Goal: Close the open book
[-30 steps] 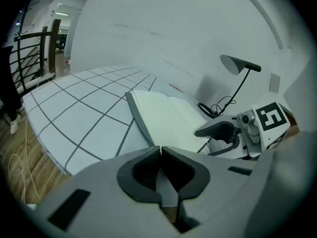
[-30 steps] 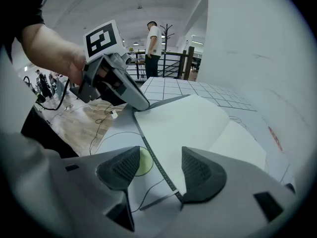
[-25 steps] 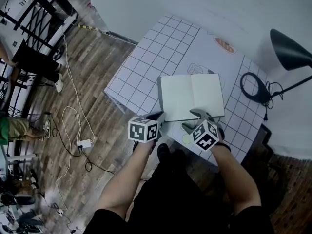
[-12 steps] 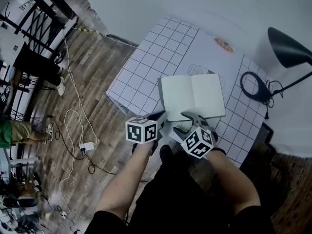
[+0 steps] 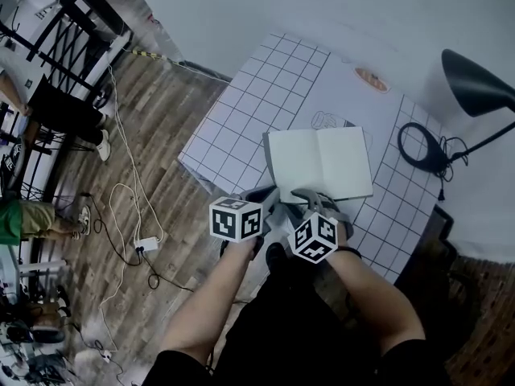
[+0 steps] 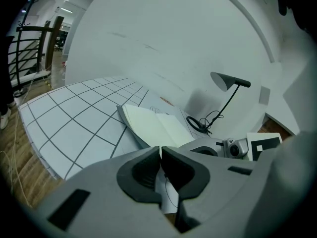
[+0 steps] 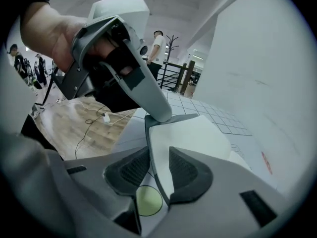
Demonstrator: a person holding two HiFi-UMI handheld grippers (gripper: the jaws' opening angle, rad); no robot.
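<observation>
At nine o'clock in the head view we see the wooden floor (image 5: 153, 135), with a white power strip (image 5: 146, 244) and loose cables on it. The bench (image 5: 257, 95) under its gridded white mat fills the middle, running towards one o'clock. The left gripper (image 5: 268, 193) (image 6: 160, 150) sits at the bench's near edge, its jaws pressed fully together with nothing between them. Its tip is at the near left corner of the open book (image 5: 318, 161) (image 6: 153, 125) (image 7: 190, 133), and in the right gripper view it seems to rest on the dark cover there, though that view is too warped for us to be sure. Just beside it, at three o'clock, is the right gripper (image 5: 307, 195) (image 7: 158, 150). Its jaws have just been closing and now stand partly closed round the book's near edge, one pad against the dark cover and the other against the white page. A pale green circle (image 7: 147, 202) printed on the mat shows below these jaws. The book itself lies flat and open on the bench at twelve o'clock from both grippers, blank pages up, spine pointing away from us. At three o'clock from the book a coil of black cable (image 5: 418, 145) lies on the mat, and at two o'clock a black desk lamp (image 5: 475, 83) leans in over the bench's far right corner.
</observation>
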